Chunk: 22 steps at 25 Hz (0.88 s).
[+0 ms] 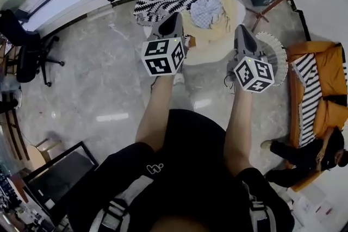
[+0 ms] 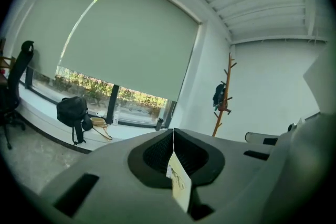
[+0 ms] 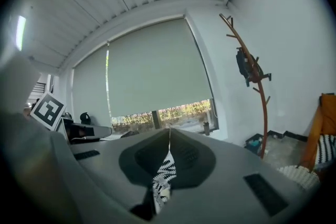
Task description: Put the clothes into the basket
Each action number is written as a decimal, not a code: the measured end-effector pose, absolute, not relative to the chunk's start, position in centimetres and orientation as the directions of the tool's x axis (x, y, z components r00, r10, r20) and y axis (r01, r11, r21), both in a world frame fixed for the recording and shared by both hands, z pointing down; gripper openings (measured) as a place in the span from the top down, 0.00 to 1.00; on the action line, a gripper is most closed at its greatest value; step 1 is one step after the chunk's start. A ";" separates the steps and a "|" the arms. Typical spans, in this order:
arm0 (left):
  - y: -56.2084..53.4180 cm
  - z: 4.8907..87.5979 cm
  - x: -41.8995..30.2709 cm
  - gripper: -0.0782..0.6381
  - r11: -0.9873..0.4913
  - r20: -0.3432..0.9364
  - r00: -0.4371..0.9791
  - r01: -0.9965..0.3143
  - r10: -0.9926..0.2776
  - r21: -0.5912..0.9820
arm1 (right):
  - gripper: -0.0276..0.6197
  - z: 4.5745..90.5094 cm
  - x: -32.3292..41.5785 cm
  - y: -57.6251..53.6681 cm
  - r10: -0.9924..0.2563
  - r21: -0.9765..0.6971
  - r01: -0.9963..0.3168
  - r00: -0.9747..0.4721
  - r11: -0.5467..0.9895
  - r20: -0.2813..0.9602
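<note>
Pinching cream cloth (image 2: 178, 181) and zigzag cloth (image 3: 164, 178), left gripper (image 1: 176, 16) and right gripper (image 1: 240, 29) sit left of the basket (image 1: 275, 54), right nearer.

The right tool (image 3: 169, 136) has its two jaws pressed together on a black-and-white zigzag cloth (image 3: 164, 178), which hangs down from between them. Beyond it, a pale blind (image 3: 152, 68) covers most of a window, with a strip of greenery showing under it. A wooden coat stand (image 3: 261, 107) rises at the right with something dark hung on it. A pale ribbed basket (image 3: 296, 174) sits at the lower right, beside an orange seat (image 3: 326, 107).
</note>
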<state>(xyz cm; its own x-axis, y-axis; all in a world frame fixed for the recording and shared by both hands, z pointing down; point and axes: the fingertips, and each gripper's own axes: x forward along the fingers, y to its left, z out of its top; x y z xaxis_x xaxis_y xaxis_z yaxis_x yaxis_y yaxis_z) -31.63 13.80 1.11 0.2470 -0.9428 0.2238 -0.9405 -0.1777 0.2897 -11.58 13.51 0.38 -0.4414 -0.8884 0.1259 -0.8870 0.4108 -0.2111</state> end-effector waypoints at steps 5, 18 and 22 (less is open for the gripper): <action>7.6 4.8 -34.2 0.88 -0.146 0.293 0.241 -0.939 -0.925 0.311 | 0.94 2.4 -15.5 6.7 -0.874 -0.229 -0.881 -0.455 0.414 0.168; 1.7 13.4 -31.3 0.88 -0.156 0.445 0.326 -0.913 -0.834 0.377 | 0.94 10.1 -13.3 2.2 -0.838 -0.239 -0.907 -0.415 0.347 0.355; 1.4 16.9 -30.7 0.88 -0.112 0.490 0.286 -0.928 -0.823 0.354 | 0.94 14.5 -13.2 1.9 -0.796 -0.297 -0.880 -0.466 0.371 0.387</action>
<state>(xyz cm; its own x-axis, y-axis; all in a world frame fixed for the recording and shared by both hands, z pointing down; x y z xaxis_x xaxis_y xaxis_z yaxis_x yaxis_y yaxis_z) -30.72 1.43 16.93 0.2861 -0.8233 0.4903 -0.9285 -0.1118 0.3541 -13.24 1.86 14.46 -0.4664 -0.7956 0.3867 -0.8797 0.3712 -0.2972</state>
